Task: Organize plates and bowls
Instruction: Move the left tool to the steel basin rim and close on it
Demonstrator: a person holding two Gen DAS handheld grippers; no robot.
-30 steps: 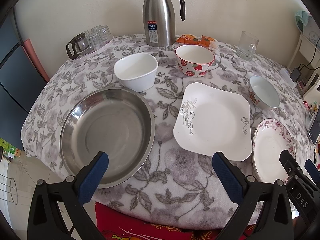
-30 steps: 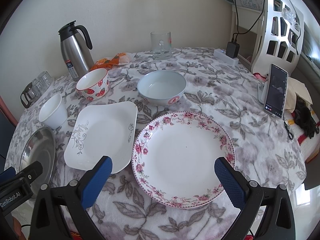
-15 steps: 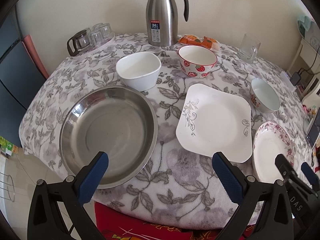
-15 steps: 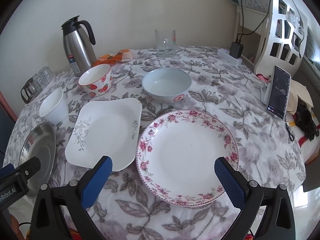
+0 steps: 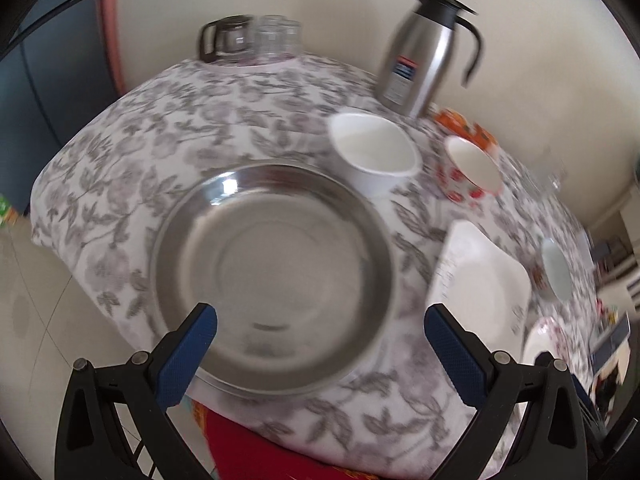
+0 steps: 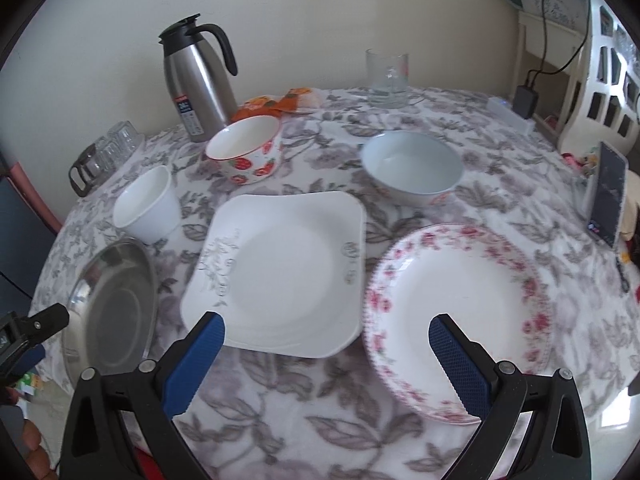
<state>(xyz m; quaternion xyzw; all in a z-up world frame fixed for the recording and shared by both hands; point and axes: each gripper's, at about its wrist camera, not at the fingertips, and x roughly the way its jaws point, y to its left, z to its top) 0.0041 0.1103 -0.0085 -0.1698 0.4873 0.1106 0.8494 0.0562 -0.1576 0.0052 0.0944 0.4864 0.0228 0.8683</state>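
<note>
A steel round plate (image 5: 272, 276) (image 6: 110, 304) lies at the table's near left. My left gripper (image 5: 320, 320) hangs open over its near rim. Right of it lie a white square plate (image 6: 280, 272) (image 5: 478, 284) and a pink-flowered round plate (image 6: 460, 312). My right gripper (image 6: 326, 326) stands open above the gap between those two, holding nothing. Behind them stand a white bowl (image 6: 146, 210) (image 5: 374, 150), a strawberry bowl (image 6: 246, 150) (image 5: 472, 168) and a pale blue bowl (image 6: 412, 172) (image 5: 556, 268).
A steel thermos jug (image 6: 198, 80) (image 5: 424, 52), a glass mug (image 6: 388, 76), orange snack packets (image 6: 280, 104) and a glass pot with cups (image 5: 248, 40) line the back of the table. A phone (image 6: 608, 196) leans at the right edge. A white shelf (image 6: 608, 60) stands beyond.
My left gripper has swung left and closer, over the steel plate, and its view is blurred. My right gripper has shifted left, from over the flowered plate toward the square plate.
</note>
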